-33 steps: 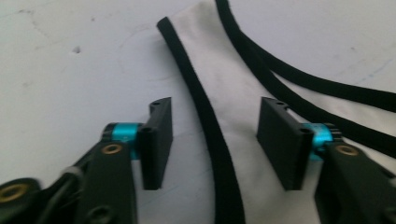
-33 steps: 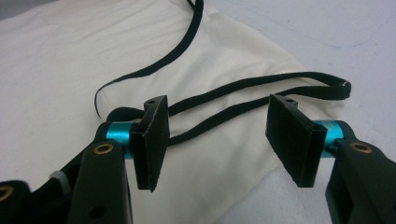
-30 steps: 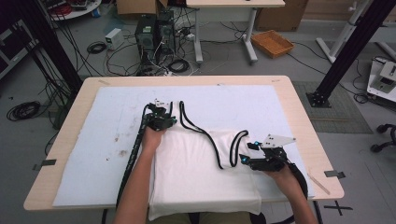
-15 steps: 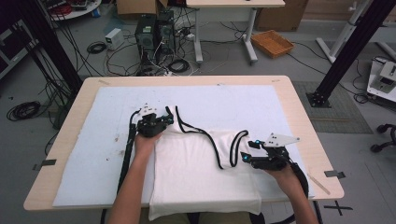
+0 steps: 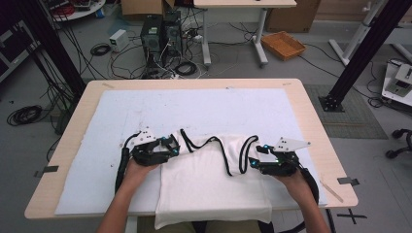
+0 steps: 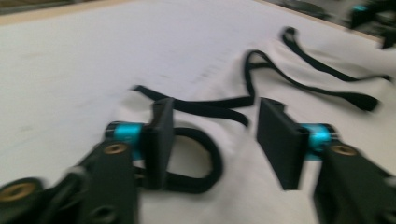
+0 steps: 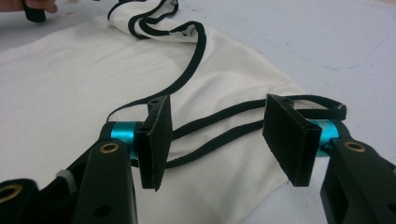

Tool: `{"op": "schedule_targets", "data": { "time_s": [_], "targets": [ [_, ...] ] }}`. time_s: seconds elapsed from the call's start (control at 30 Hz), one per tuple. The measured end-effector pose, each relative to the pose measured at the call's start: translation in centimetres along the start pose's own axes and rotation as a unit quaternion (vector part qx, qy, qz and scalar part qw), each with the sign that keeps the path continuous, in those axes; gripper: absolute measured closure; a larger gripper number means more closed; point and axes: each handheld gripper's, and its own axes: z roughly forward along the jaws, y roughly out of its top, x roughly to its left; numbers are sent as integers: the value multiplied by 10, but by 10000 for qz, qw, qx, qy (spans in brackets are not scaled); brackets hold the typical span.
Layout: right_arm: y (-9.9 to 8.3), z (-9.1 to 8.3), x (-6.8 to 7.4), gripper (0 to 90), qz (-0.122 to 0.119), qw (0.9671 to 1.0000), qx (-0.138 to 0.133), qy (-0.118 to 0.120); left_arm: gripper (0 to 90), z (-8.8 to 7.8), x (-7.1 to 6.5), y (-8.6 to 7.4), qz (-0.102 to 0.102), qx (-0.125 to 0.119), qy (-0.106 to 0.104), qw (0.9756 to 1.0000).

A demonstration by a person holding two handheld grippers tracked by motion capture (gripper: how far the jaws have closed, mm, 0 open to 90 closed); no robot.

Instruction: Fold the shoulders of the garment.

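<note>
On the white mat (image 5: 204,109), both grippers (left (image 5: 171,145) just opened, right (image 5: 256,156)) gape over black straps (image 5: 232,158), gripping nothing

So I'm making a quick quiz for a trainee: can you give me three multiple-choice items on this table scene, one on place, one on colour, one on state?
1. Where does the white garment lie?
A on the white mat
B in the orange tray
C on the floor

2. What colour is the garment's strap trim?
A red
B black
C yellow

3. How do the jaws of the left tool stand?
A clamped on cloth
B apart
C on a cable

Answers: 1 A, it is spread on the mat; 2 B, dark edging shows; 3 B, having just opened, pads apart over a strap loop.
</note>
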Motion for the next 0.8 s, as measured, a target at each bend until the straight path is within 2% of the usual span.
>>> {"op": "schedule_targets", "data": {
  "time_s": [0.03, 0.07, 0.13, 0.17, 0.2, 0.27, 0.3, 0.37, 0.43, 0.47, 0.5, 0.57, 0.6, 0.63, 0.7, 0.73, 0.8],
  "targets": [
    [0, 0, 0, 427, 15, 10000, -8, 7, 436, -2, 3, 3, -124, -125, 259, 9995],
    [1, 0, 0, 426, 3, 10000, -17, 12, 428, -2, 6, 5, -171, -152, 398, 9989],
    [1, 1, 2, 426, -10, 10000, -12, 25, 399, 4, 13, 12, -289, -10, 657, 9974],
    [2, 1, 3, 426, -30, 10000, -10, 33, 389, 10, 16, 15, -362, 90, 722, 9967],
    [2, 2, 3, 426, -46, 10000, -6, 51, 386, 15, 18, 17, -414, 119, 731, 9964],
    [2, 3, 4, 425, -40, 10000, 15, 50, 370, 29, 20, 20, -447, 330, 714, 9959],
    [2, 3, 4, 425, -40, 10000, 15, 50, 361, 29, 20, 20, -447, 330, 714, 9959],
    [1, 3, 3, 425, -42, 10000, 12, 63, 347, 51, 20, 22, -344, 710, 784, 9938],
    [0, 3, 3, 425, -13, 10000, 39, 75, 349, 63, 20, 22, -187, 1016, 827, 9912],
    [0, 3, 3, 425, -28, 10000, 49, 76, 384, 66, 19, 21, -120, 1110, 857, 9900],
    [0, 3, 3, 425, -26, 10000, 48, 75, 498, 68, 18, 20, -76, 1149, 808, 9901],
    [-1, 2, 3, 425, -30, 10000, 46, 74, 769, 70, 17, 19, 36, 1146, 759, 9905],
    [-1, 2, 3, 425, -27, 10000, 39, 71, 837, 68, 16, 19, 95, 1075, 720, 9915],
    [-1, 1, 2, 424, -2, 10000, 38, 60, 870, 66, 15, 20, 108, 958, 726, 9927],
    [-2, 0, 2, 423, 15, 10000, 30, 44, 872, 59, 13, 21, 235, 664, 688, 9951],
    [-2, 0, 2, 423, 15, 10000, 30, 44, 874, 59, 13, 21, 235, 664, 688, 9951],
    [-2, -1, 3, 422, -8, 10000, 24, 32, 876, 47, 8, 22, 409, 417, 522, 9969]
  ]
}}
